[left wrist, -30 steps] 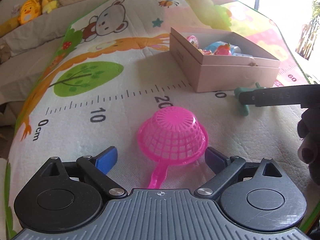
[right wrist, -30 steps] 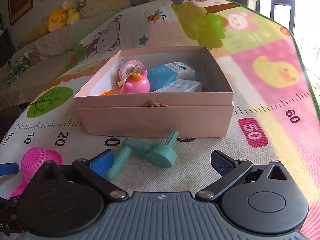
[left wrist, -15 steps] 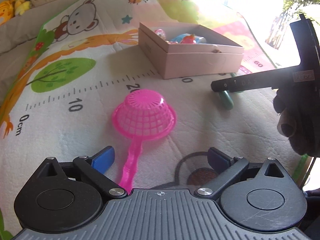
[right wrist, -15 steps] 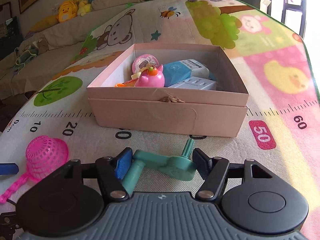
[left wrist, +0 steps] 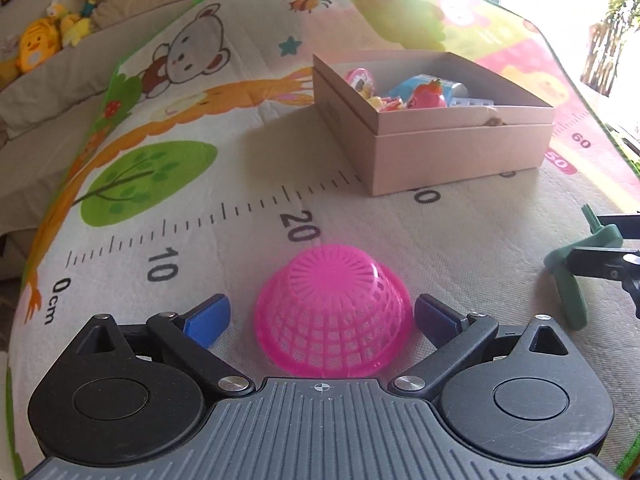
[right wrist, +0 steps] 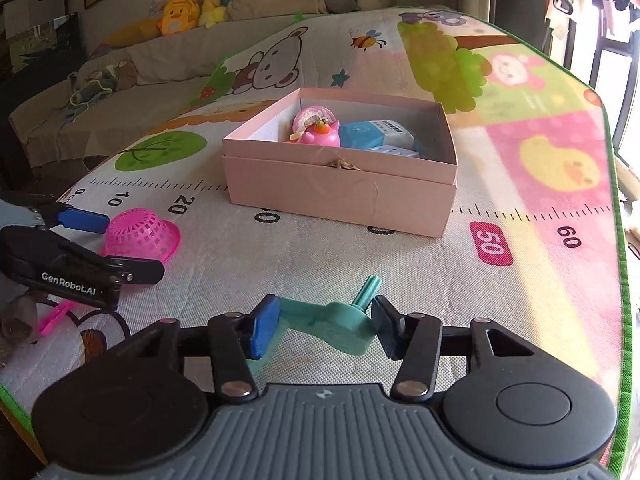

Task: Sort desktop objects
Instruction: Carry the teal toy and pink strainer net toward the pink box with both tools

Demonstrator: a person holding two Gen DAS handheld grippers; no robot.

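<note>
Left wrist view: the left tool [left wrist: 320,316] is open, its two fingers either side of one upturned pink strainer [left wrist: 334,314] near the mat's [left wrist: 240,168] front edge, apparently lined up to grasp the bowl. One pink box [left wrist: 452,152] sits toward the far right corner, open to receive toys.

Right wrist view: the right tool [right wrist: 326,326] grips one teal toy [right wrist: 340,322] near the front edge, seemingly lifted for the box [right wrist: 340,196], which holds about four items.
</note>
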